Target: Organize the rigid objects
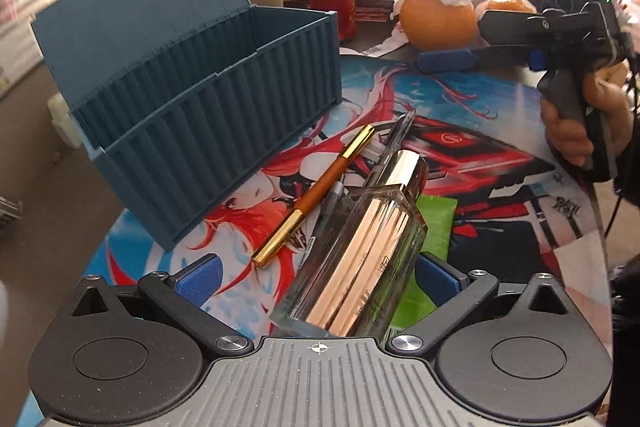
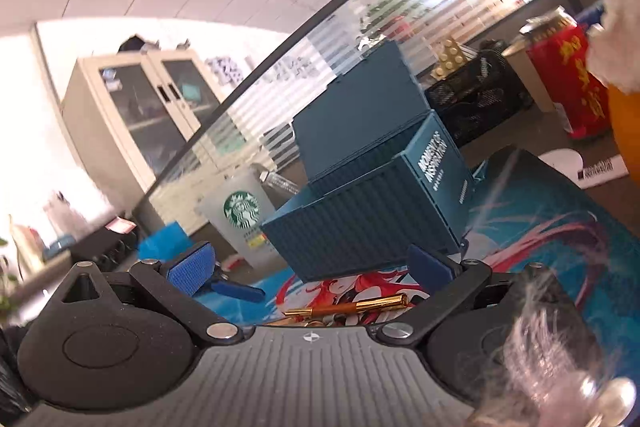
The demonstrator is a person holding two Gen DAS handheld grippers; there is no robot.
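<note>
Left wrist view: the left gripper stands with jaws wide, straddling a clear rectangular glass bottle with gold cap at lower centre, pads apart from its sides. An orange pen with gold ends lies just left; the open blue ribbed container box fills the upper left. The bottle looks heavy, slick and breakable (grip its flat side walls).

Right wrist view: the right gripper is spread and empty, box at centre.
</note>
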